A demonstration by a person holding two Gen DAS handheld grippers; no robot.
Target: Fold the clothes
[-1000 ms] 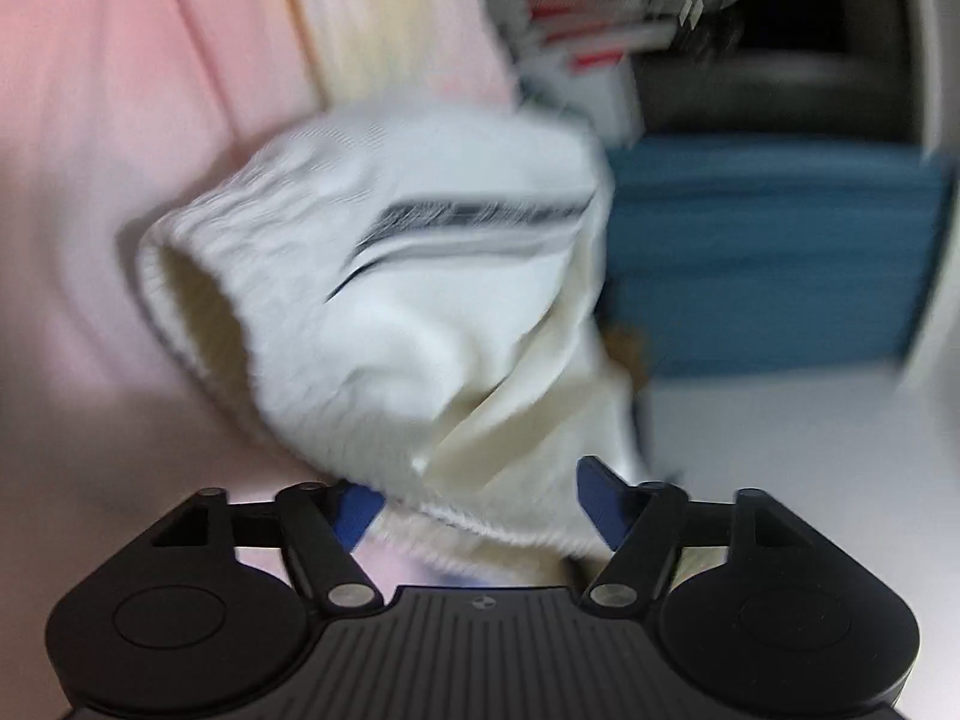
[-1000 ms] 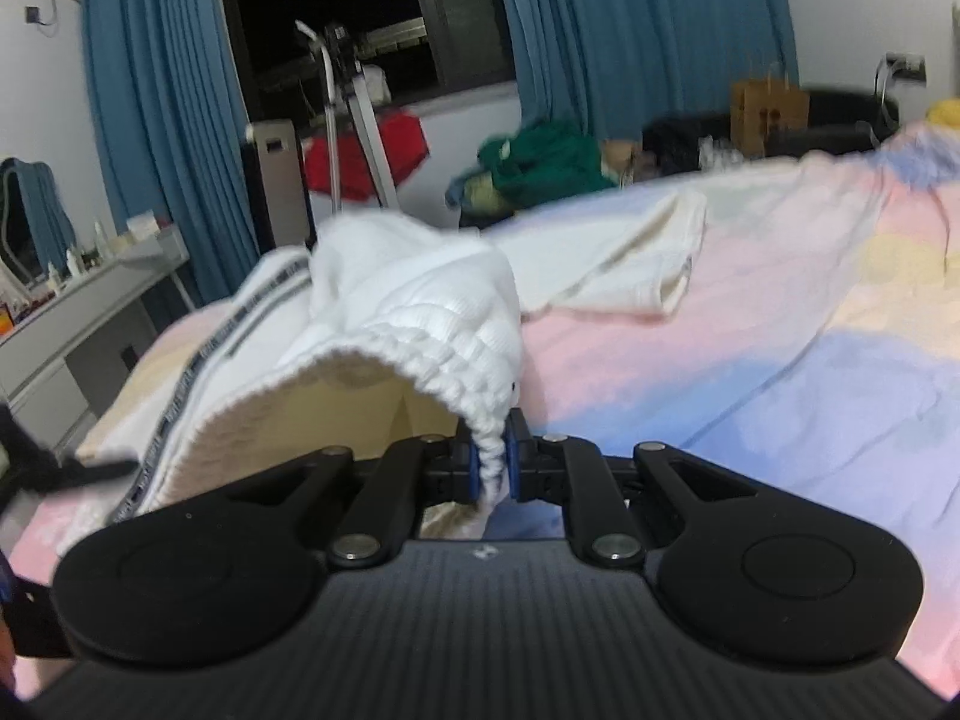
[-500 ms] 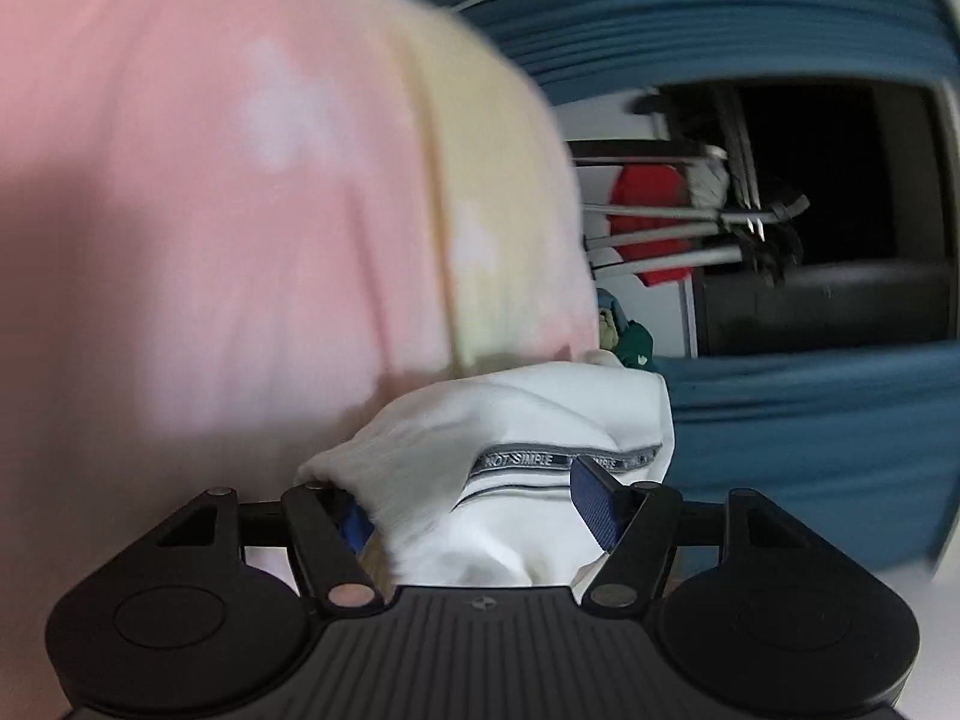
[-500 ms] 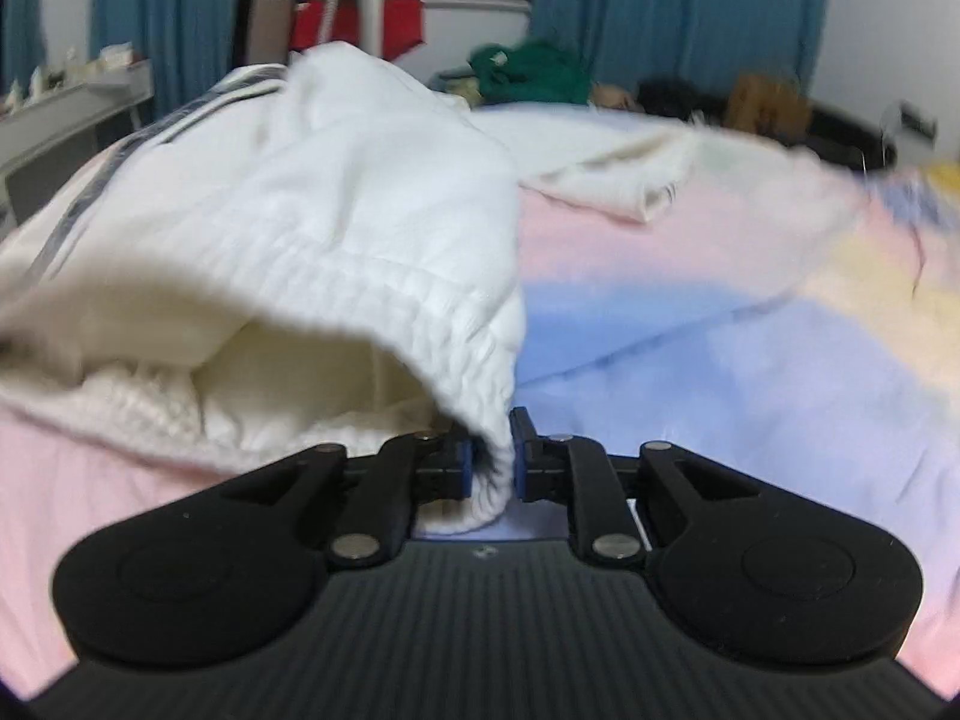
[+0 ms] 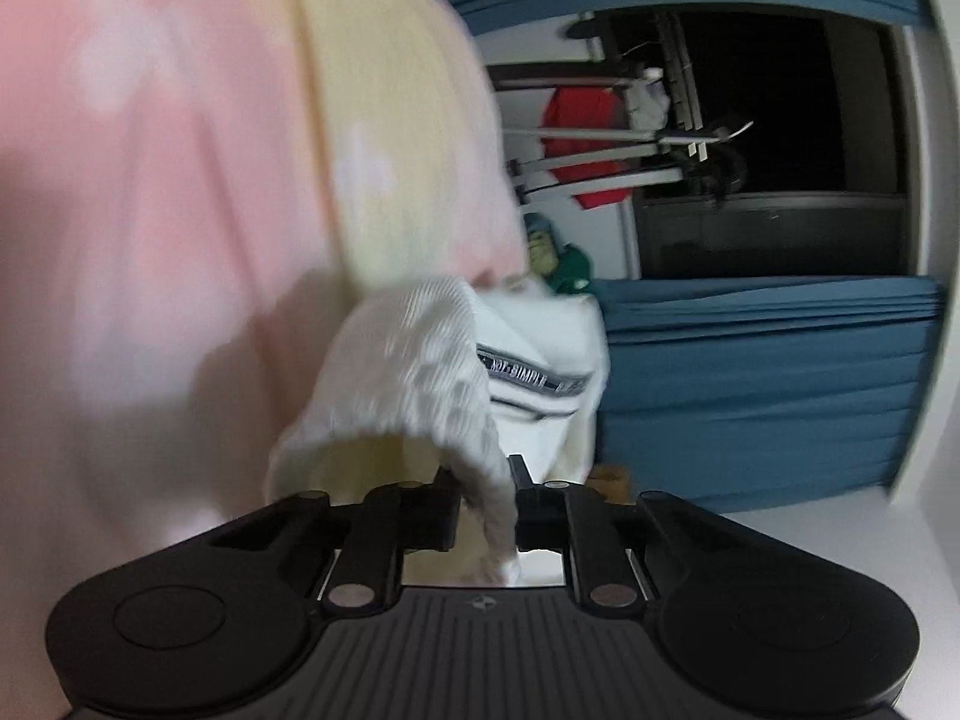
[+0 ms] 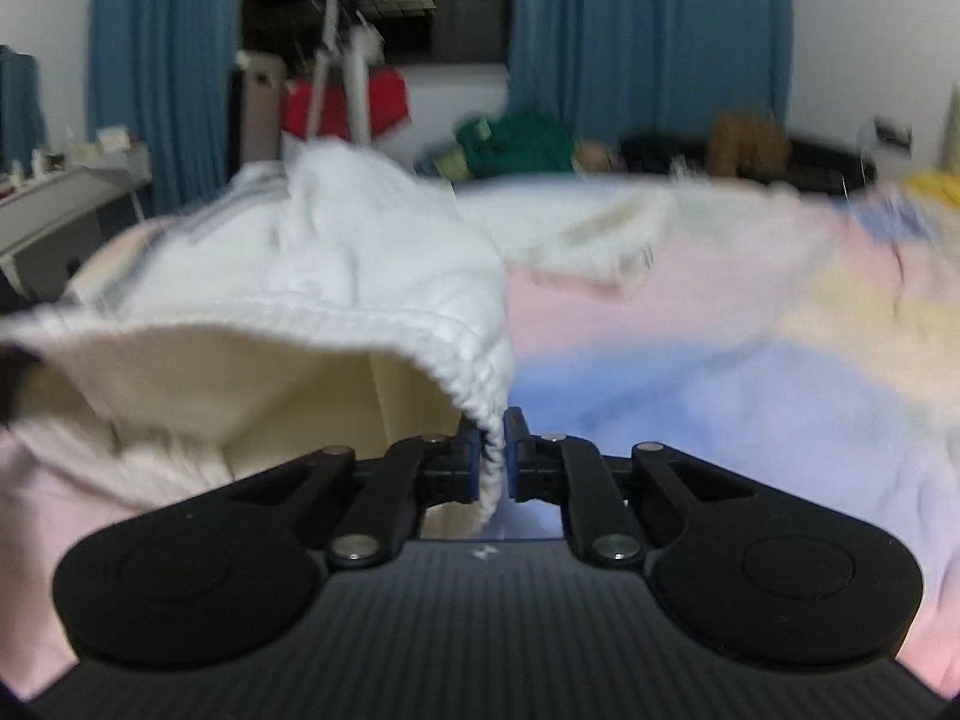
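Observation:
A white garment [image 5: 420, 372] with a ribbed elastic band and a grey "NOT SIMPLE" stripe lies bunched on the pastel bedspread [image 5: 150, 210]. My left gripper [image 5: 486, 498] is closing, and its pads pinch the ribbed band. In the right wrist view the same garment [image 6: 360, 276] opens towards the left and shows its cream inside. My right gripper [image 6: 493, 456] is closing tight on another stretch of the band's edge, just above the bedspread [image 6: 690, 372]. Both views are blurred by motion.
A second cream garment [image 6: 600, 234] lies flat further back on the bed. Beyond the bed are a drying rack with a red cloth [image 6: 348, 102], a green clothes heap [image 6: 516, 141], blue curtains [image 5: 762, 384] and a desk [image 6: 54, 204] at the left.
My left gripper came up to the garment with wide jaws and has closed on its ribbed band. The right gripper kept its grip and sank slightly, and the band now stretches out to the left.

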